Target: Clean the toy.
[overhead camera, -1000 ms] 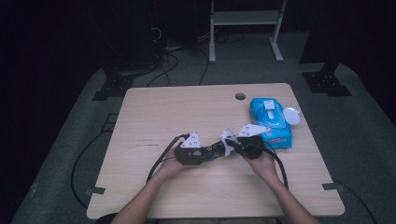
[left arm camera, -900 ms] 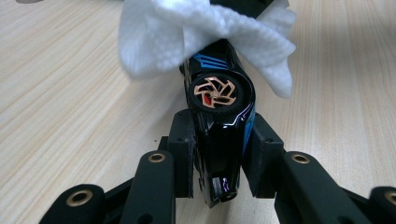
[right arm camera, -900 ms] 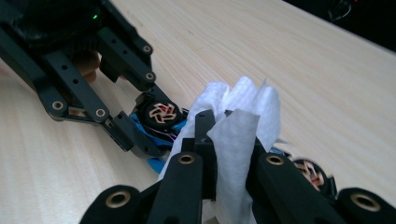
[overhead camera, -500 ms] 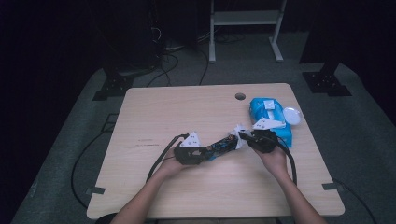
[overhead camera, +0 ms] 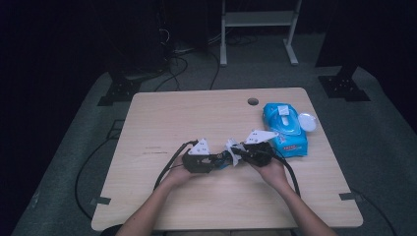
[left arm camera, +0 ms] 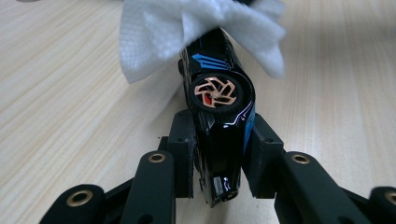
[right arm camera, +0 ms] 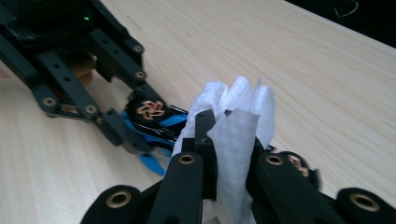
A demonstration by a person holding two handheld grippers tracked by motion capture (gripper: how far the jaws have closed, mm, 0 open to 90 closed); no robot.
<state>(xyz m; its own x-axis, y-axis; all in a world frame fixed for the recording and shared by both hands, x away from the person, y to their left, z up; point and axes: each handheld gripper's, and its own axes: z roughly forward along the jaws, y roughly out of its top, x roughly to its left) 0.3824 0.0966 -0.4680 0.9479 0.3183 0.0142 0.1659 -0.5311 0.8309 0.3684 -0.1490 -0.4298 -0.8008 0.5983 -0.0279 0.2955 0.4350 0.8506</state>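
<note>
**Wiping the toy car: grip notes**

Your left gripper (left arm camera: 218, 154) is clamped on the toy car (left arm camera: 219, 116), lower centre of the left gripper view; in the high view the car sits mid-frame, btwn both grippers, low over the table (overhead camera: 172, 118). Your right gripper (right arm camera: 229, 154) is pinched on the wet wipe (right arm camera: 238, 121), which touches the car's far end.

Handling, my read: car is hard, glossy, prob. slippery w/ moisture, so hold the body sides, not the wheels. Wipe is soft, limp, tears easily; grip a bunched part.

Wipes pack (overhead camera: 284, 129), right of centre in the high view: label too small to read. No legible writing on the car.
</note>
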